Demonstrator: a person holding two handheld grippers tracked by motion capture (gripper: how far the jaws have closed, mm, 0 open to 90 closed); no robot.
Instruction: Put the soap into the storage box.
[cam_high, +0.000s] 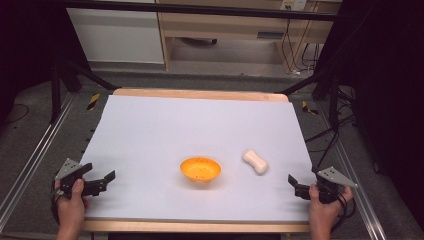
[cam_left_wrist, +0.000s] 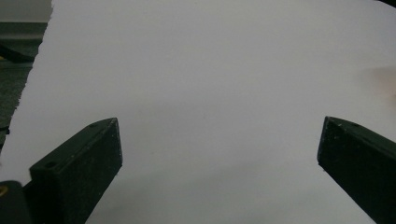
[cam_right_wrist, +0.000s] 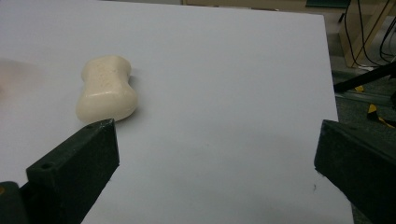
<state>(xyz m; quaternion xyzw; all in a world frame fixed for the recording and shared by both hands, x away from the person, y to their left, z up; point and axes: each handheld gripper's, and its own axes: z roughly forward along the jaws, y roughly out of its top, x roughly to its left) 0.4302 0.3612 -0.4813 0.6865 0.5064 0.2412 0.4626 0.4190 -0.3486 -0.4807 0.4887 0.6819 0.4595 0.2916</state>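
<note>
— Soap, a cream waisted bar, lies flat on the white table sheet, just right of centre, at about three o'clock from the orange bowl and apart from it.

— And which gripper is nearest it?

— Right gripper. It sits at the sheet's right edge, roughly four o'clock from the bar, jaws spread wide with nothing between them. In the right gripper view the soap shows just beyond the left jaw tip, untouched.

— The other one?

— Left gripper rests at the left edge, around nine o'clock from the bowl, jaws likewise apart and empty.

— So which step is this?

— The start, I'd judge: nothing grasped yet. Next, the right gripper likely has to swing toward eleven o'clock, centre its jaws across the bar's narrow waist, then close.
</note>
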